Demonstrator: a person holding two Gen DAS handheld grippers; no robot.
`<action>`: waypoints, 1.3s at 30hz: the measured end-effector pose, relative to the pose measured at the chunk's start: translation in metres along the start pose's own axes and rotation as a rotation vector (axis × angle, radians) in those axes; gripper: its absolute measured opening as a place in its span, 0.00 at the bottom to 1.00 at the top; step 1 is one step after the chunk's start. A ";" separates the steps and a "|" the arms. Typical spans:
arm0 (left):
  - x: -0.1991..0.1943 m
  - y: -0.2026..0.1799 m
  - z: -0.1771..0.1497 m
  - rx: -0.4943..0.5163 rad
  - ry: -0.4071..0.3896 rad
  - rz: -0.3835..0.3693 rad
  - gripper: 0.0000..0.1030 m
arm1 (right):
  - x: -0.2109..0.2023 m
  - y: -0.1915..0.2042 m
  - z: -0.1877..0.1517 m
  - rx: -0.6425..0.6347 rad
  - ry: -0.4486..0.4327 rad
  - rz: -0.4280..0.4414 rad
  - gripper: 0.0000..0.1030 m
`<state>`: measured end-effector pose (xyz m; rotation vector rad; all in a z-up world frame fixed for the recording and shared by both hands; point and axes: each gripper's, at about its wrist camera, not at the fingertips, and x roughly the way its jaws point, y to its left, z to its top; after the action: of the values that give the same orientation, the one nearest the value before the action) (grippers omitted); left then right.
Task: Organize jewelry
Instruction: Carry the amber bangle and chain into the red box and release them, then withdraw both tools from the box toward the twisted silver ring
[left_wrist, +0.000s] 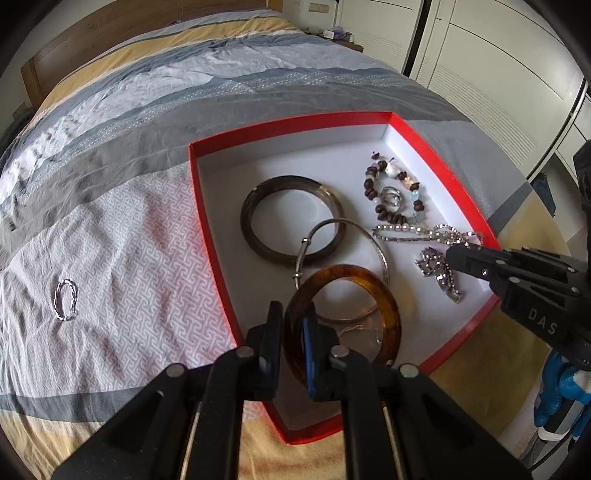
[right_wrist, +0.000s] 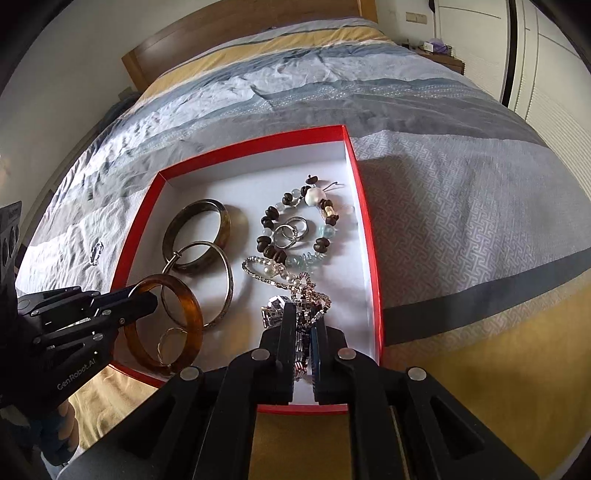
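Note:
A red box (left_wrist: 207, 236) with a white inside lies on the bed and also shows in the right wrist view (right_wrist: 364, 206). My left gripper (left_wrist: 293, 332) is shut on an amber bangle (left_wrist: 388, 306), held over the box's near corner; the bangle also shows in the right wrist view (right_wrist: 188, 310). My right gripper (right_wrist: 304, 339) is shut on a silver chain bracelet (right_wrist: 301, 325) inside the box. In the box lie a dark bangle (left_wrist: 251, 221), a thin silver bangle (left_wrist: 325, 225), a beaded bracelet (left_wrist: 373, 184) and silver rings (left_wrist: 391, 197). A silver ring (left_wrist: 65, 299) lies on the bedspread, left of the box.
The bed's patterned grey and yellow cover (left_wrist: 129, 166) surrounds the box. A wooden headboard (right_wrist: 229, 33) stands at the far end. White wardrobe doors (left_wrist: 498, 74) stand to the right, beyond the bed's edge.

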<state>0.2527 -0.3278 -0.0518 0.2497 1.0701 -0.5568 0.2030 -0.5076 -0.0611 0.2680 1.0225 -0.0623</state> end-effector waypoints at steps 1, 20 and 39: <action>0.000 0.000 0.000 -0.001 0.001 -0.003 0.10 | 0.002 -0.001 0.000 0.004 0.006 -0.004 0.11; -0.083 -0.010 -0.018 0.010 -0.072 0.000 0.19 | -0.085 0.001 -0.019 0.044 -0.117 -0.001 0.37; -0.203 -0.030 -0.124 0.013 -0.173 0.109 0.39 | -0.188 0.059 -0.114 -0.011 -0.167 0.058 0.45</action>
<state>0.0696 -0.2335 0.0712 0.2647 0.8801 -0.4787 0.0204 -0.4359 0.0535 0.2772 0.8482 -0.0261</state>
